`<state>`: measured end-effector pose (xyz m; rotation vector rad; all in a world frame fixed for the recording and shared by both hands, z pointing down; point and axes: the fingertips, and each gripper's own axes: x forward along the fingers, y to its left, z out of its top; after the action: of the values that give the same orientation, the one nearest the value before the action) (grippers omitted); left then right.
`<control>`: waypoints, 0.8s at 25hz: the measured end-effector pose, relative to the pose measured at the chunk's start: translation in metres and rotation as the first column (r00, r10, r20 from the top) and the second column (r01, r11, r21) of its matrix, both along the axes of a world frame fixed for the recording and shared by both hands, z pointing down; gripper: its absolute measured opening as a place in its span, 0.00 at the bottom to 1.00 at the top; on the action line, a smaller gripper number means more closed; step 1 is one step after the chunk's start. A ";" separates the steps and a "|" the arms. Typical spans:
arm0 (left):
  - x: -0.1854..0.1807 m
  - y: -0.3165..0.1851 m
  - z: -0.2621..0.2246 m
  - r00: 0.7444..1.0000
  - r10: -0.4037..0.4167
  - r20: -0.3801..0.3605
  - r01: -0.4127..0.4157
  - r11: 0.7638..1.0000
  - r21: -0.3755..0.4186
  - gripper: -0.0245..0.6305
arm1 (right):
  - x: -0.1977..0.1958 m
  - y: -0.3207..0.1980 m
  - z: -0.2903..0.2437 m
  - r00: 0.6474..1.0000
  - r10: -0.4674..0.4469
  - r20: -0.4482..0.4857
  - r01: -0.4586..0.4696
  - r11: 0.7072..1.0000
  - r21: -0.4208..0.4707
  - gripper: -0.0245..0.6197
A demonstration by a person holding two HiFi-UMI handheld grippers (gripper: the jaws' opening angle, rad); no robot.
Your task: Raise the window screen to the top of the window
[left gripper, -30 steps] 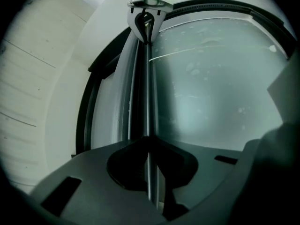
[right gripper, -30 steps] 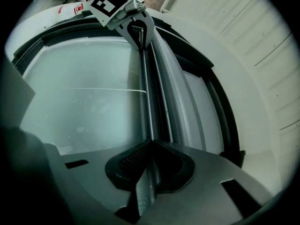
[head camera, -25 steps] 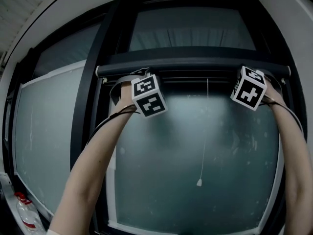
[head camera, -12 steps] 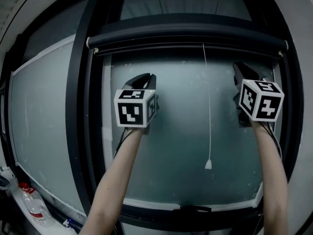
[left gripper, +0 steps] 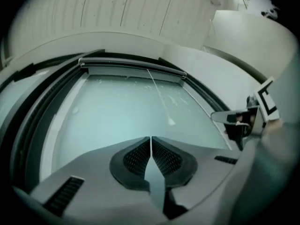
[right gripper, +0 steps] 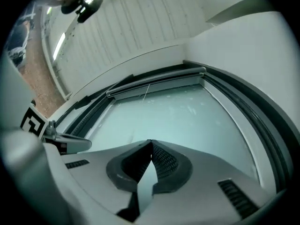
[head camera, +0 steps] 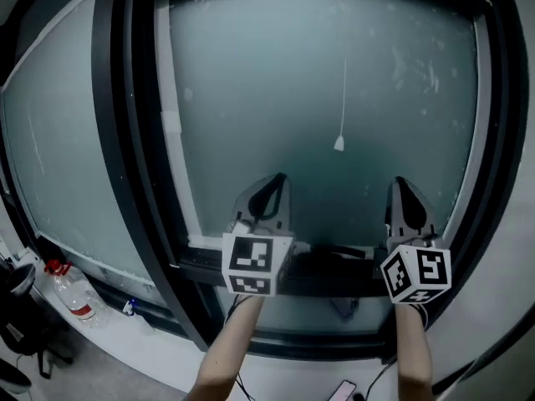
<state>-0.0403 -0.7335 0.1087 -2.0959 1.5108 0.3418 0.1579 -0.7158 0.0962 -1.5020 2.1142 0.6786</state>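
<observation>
Head view has the left gripper (head camera: pixel 274 180) and right gripper (head camera: pixel 399 184) down low, just above the bottom window frame (head camera: pixel 201 261), with the pull cord (head camera: pixel 343 57) hanging over the glass above them. It crops most of the top though. The gripper views fill that in: the window screen (left gripper: pixel 131 66) sits bunched as a bar along the top of the window. They also show both pairs of jaws pinched together, tips meeting on nothing. The bottle (head camera: pixel 71 295) only shows from the head.
</observation>
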 end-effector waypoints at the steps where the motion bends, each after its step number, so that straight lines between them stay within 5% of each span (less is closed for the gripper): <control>1: 0.006 0.006 0.024 0.999 0.029 -0.024 -0.030 0.999 -0.024 0.06 | -0.003 0.003 0.026 0.999 -0.024 0.034 0.025 0.999 -0.031 0.05; 5: 0.022 0.025 0.140 0.992 0.068 -0.108 -0.087 0.979 -0.182 0.04 | -0.024 0.024 0.138 0.993 -0.106 0.057 0.116 0.971 -0.208 0.05; 10: 0.020 0.057 0.274 0.995 0.019 -0.102 -0.058 0.913 -0.403 0.04 | -0.033 0.064 0.245 0.990 -0.132 0.044 0.139 0.909 -0.394 0.05; 12: 0.012 0.069 0.293 0.992 0.020 -0.125 -0.074 0.894 -0.442 0.04 | -0.033 0.071 0.271 0.992 -0.126 0.024 0.123 0.886 -0.447 0.05; 20: -0.019 0.116 0.303 0.994 0.026 -0.109 -0.072 0.893 -0.445 0.04 | -0.049 0.114 0.308 0.994 -0.111 -0.013 0.088 0.845 -0.528 0.05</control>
<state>-0.0598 -0.6174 0.4118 -2.5077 1.7260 0.1212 0.1092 -0.6022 0.4041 -1.6322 2.5267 0.0794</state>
